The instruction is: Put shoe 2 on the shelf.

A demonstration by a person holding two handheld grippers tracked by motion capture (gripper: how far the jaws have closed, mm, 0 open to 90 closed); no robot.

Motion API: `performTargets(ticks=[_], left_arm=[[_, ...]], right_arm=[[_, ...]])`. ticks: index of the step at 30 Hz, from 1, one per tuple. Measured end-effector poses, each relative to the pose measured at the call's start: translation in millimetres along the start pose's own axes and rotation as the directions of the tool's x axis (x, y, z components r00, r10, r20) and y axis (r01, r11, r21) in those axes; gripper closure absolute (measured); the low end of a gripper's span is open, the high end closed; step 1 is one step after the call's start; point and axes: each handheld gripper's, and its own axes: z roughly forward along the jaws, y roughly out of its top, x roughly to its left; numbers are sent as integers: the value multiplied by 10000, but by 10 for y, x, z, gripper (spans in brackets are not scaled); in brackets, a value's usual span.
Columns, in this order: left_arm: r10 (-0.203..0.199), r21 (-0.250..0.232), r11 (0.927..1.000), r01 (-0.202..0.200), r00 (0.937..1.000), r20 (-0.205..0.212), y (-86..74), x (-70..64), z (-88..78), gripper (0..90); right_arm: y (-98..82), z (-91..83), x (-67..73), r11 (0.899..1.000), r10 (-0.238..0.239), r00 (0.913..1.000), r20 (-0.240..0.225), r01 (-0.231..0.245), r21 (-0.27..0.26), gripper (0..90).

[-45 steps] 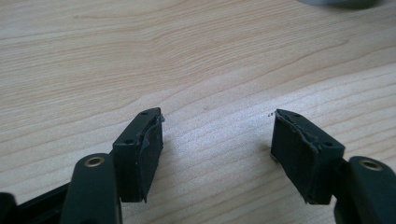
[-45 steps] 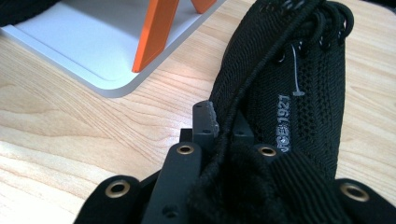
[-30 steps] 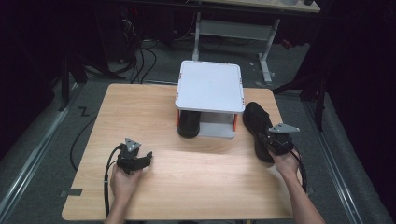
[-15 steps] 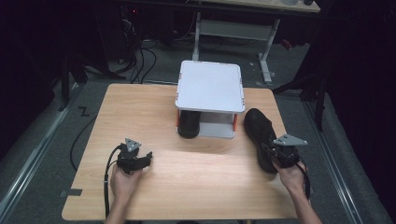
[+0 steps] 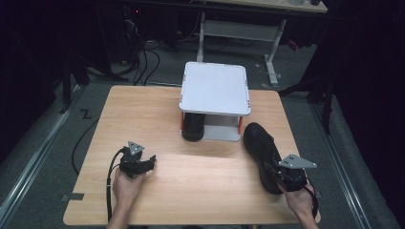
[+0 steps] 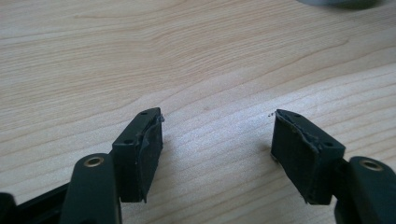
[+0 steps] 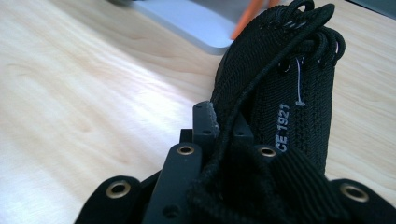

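A black shoe lies on the right side of the wooden table, toe pointing away. My right gripper is shut on the shoe's rear opening, its jaws pinching the knit fabric and a lace. A second black shoe stands under the white shelf. At the table's left front, my left gripper rests open over bare wood, and nothing lies between its jaws.
The white two-level shelf with orange posts stands at the table's far middle, and its base plate is just beyond the held shoe. Cables and a desk frame lie on the dark floor behind the table.
My right gripper has drawn the black shoe back toward the table's near right edge. The left gripper has stayed put.
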Motion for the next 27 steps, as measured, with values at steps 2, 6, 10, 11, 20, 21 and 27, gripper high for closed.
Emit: performTargets(ticks=[2, 6, 10, 11, 20, 21, 27], left_arm=[[13, 31, 10000, -13, 10000, 26, -1, -2, 1, 316], [1, 86, 10000, -2, 10000, 92, -2, -6, 4, 296], [-58, 139, 9999, 56, 9999, 129, 0, -11, 7, 270], [-144, 151, 9998, 141, 9998, 154, 6, -6, 5, 267], [-665, 328, 9973, 661, 9977, 139, 57, -23, 25, 221], [-672, 276, 9974, 668, 9976, 163, 65, -35, 28, 219], [-686, 221, 9975, 678, 9969, 382, 164, -96, 12, 210]], right_arm=[[-2, -19, 65, 10000, -79, 9999, -146, 78, -22, 864], [7, -31, 147, 9998, -201, 9993, -314, 199, -64, 864], [35, -38, 213, 9996, -279, 9980, -568, 274, -86, 863], [43, -40, 234, 9993, -371, 9973, -627, 365, -111, 864], [174, 6, 358, 9977, -593, 9925, -1067, 556, -375, 863], [193, 18, 375, 9977, -601, 9920, -1108, 562, -380, 863], [305, 121, 426, 9962, -765, 9886, -1300, 702, -520, 863]])
